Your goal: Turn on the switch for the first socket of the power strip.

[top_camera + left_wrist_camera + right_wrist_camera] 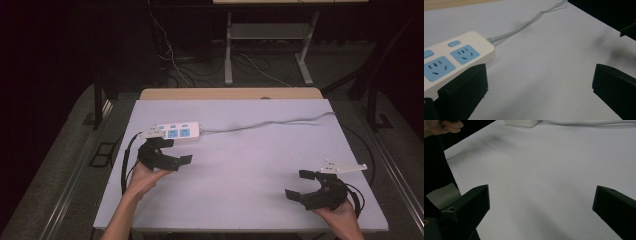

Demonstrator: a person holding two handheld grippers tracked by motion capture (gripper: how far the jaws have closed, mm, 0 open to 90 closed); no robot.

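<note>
My left gripper (172, 151), fingers spread wide and empty, sits just beside the white plastic power strip with blue sockets (176, 131) lying flat on the pale surface (240, 150); my right gripper (303, 184), likewise apart, waits well clear.

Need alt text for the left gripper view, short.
A white power strip with light-blue sockets lies on a pale table, at the left of the picture, just beyond one jaw of the open left tool, with nothing between the jaws. Its grey cord trails away toward the table's far edge.
</note>
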